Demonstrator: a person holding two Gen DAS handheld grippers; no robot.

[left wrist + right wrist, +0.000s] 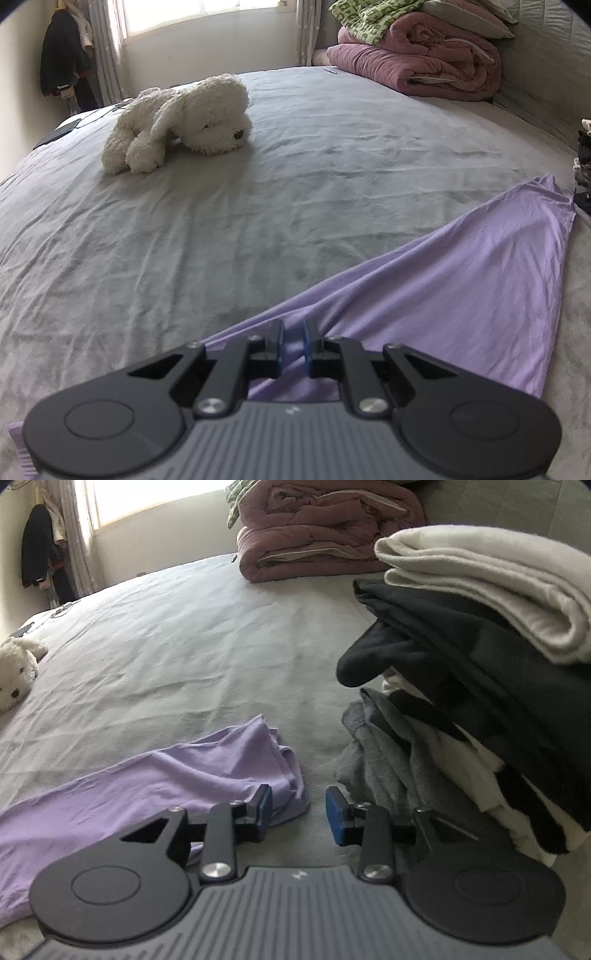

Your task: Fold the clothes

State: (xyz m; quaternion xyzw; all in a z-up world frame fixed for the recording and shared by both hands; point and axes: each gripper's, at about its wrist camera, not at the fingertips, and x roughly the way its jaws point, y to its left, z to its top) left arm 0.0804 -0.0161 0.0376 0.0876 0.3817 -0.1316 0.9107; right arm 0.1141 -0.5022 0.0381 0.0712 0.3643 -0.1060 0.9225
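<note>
In the left wrist view, your left gripper sits at the bottom centre of the frame with its blue pads pinched on a bunched edge of the purple garment. From that pinch the cloth fans out towards the right edge of the frame and lies flat on the grey bedsheet. The white plush dog rests in the upper left, well apart from the work.

In the right wrist view, the same purple garment runs from the lower left up to a crumpled, doubled end just left of centre. Your right gripper is at the bottom centre with its jaws apart and nothing between them: the left pad is just beside that crumpled end, the right pad over bare sheet. The pile of clothes fills the right side, close to the right pad.

This garment looks thin, light and limp, probably a stretchy jersey. Expect it to sag, drag along the sheet and slip from a shallow pinch. Take hold at the hem or a doubled edge, deep enough that both layers sit between the pads, and keep it taut between your two grips so the fold lands straight. Steer clear of the pile so you do not snag it.
</note>
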